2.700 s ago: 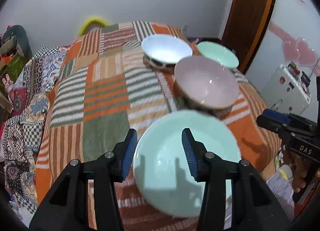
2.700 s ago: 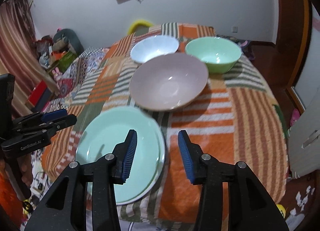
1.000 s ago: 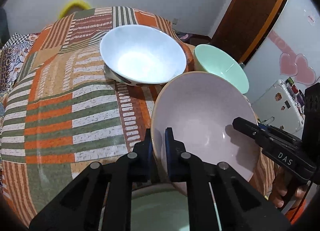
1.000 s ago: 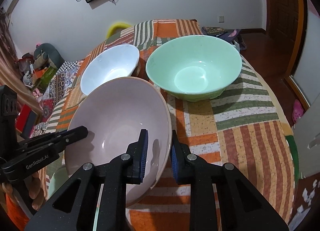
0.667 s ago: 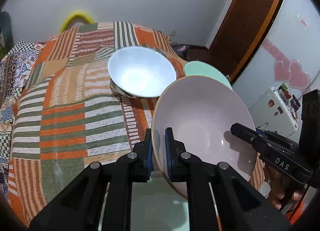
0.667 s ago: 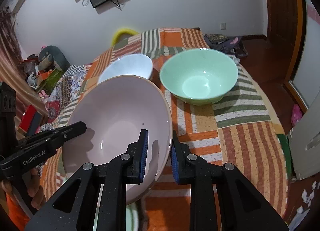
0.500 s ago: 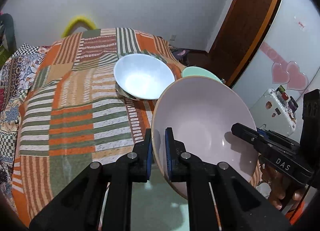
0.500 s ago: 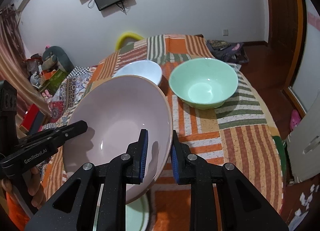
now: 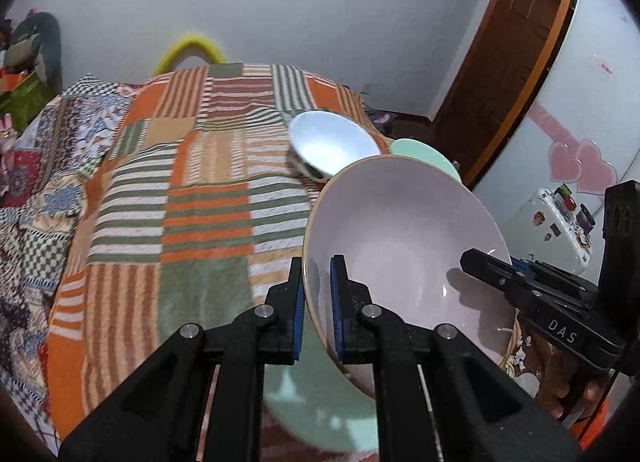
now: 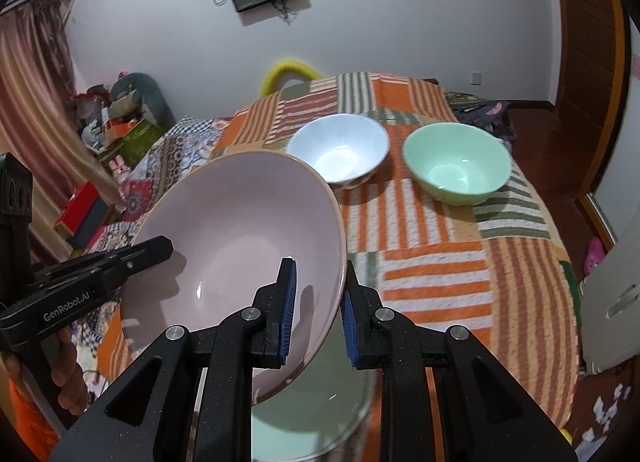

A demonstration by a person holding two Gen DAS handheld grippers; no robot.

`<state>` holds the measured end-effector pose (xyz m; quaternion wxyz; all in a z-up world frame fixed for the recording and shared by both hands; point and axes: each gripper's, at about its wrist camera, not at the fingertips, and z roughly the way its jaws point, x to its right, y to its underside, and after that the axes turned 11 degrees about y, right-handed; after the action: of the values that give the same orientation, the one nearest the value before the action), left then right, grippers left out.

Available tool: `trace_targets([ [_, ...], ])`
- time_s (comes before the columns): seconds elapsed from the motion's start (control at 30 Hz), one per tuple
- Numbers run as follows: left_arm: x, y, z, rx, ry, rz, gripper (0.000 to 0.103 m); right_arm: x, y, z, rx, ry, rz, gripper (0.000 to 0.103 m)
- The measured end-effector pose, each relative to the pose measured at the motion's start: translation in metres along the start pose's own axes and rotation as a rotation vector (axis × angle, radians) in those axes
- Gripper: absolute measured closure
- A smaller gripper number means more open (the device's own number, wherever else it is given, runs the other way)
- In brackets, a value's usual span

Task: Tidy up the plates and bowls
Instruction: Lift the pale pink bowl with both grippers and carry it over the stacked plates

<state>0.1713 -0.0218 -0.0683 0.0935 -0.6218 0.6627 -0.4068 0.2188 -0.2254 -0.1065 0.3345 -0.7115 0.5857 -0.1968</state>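
1. You have the left gripper [image 9: 318, 302] clamped on one rim of the pink bowl [image 9: 400, 238], and the right gripper [image 10: 316, 306] pinching the opposite rim, so the bowl hangs tilted between both.
2. Directly beneath it lies the mint plate [image 10: 316, 414] on the striped blanket [image 9: 180, 198]; the likely set-down is straight down, so level the bowl first.
3. Farther off, the white bowl [image 10: 340, 150] and green bowl [image 10: 456, 162] sit side by side, apart from your load.
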Motion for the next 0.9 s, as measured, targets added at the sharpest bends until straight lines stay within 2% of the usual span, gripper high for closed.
trace_targets([
  [0.5,-0.07,0.043,-0.058,0.006,-0.121,-0.097,0.092,-0.073,0.023,0.021,-0.06,-0.117,-0.102,0.083],
  [0.9,-0.122,0.077,-0.063,-0.038,-0.176,-0.189,0.092,-0.123,0.045,0.048,-0.146,-0.162,-0.179,0.083],
])
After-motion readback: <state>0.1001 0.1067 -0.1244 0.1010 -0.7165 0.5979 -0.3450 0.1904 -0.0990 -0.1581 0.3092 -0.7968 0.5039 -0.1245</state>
